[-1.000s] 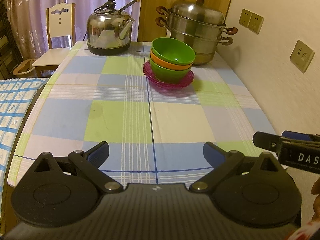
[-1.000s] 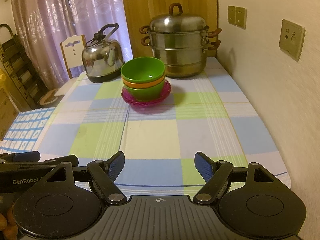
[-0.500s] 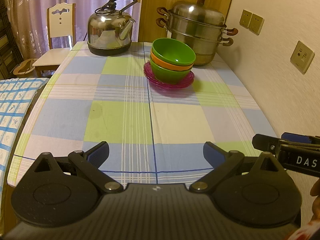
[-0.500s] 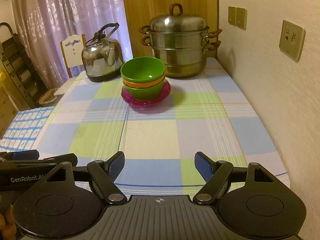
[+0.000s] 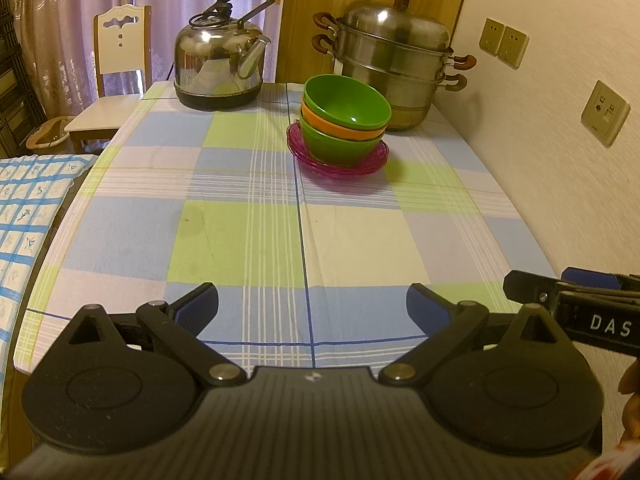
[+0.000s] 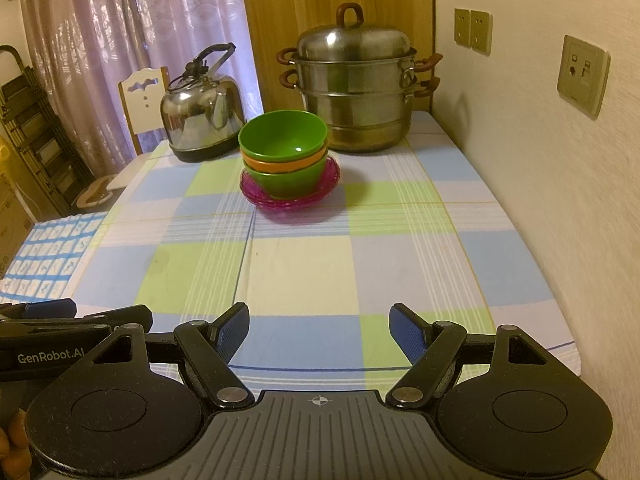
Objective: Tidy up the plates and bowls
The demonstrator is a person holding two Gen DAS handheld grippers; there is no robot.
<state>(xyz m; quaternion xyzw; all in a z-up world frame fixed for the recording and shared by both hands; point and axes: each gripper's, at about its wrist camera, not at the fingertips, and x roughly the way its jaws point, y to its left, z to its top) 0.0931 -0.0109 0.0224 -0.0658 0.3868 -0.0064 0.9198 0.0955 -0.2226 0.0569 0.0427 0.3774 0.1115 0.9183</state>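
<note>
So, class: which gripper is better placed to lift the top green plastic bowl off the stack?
Probably right. From the right gripper the top green plastic bowl lies nearly straight ahead; from the left gripper it sits off to the right. Both are open and empty.

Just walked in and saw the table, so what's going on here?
A person holds a gripper in each hand over the near edge of the checked table. The left gripper and right gripper are both open and empty. Three nested bowls, green, orange, green, sit on pink plates at the far end, by a kettle and steamer pot.
</note>
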